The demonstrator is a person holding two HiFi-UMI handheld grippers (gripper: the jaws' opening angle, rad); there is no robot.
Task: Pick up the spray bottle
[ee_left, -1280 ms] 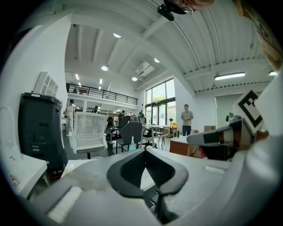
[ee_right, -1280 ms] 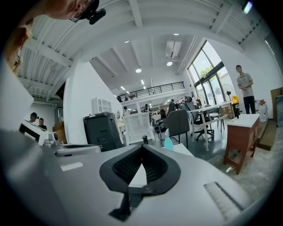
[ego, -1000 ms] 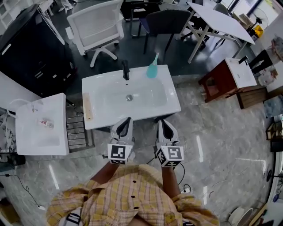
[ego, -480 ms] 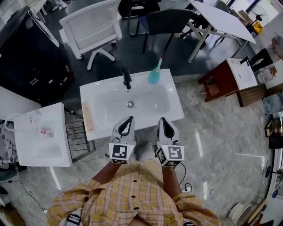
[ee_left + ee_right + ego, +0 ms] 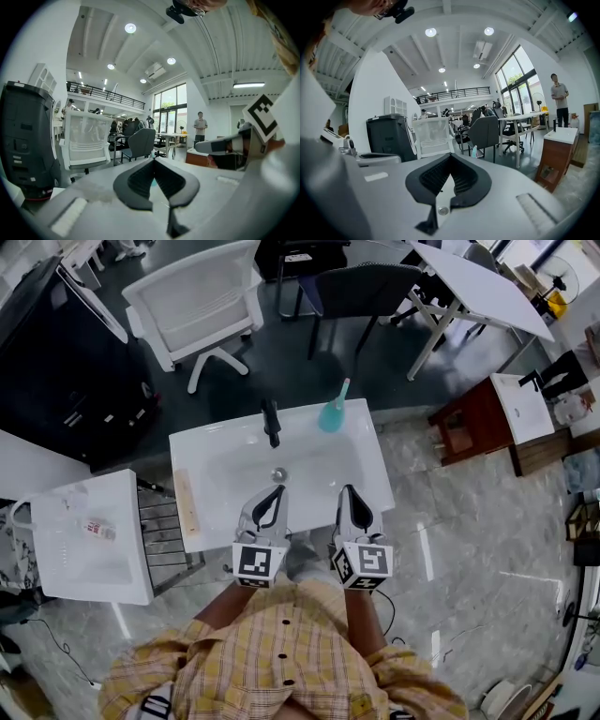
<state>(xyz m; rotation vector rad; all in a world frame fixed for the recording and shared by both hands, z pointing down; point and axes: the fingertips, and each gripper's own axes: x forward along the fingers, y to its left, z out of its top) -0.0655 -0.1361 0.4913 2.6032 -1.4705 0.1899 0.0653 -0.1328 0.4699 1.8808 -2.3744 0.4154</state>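
The spray bottle [image 5: 332, 412] stands upright on the sink's [image 5: 202, 451] far right corner, almost straight ahead of the right gripper [image 5: 349, 495], the nearer one; it and the left gripper [image 5: 273, 495] are both clenched, empty.

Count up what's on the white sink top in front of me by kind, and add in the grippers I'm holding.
spray bottle: 1
black faucet: 1
wooden strip: 1
grippers: 2, the left gripper and the right gripper
Total: 5
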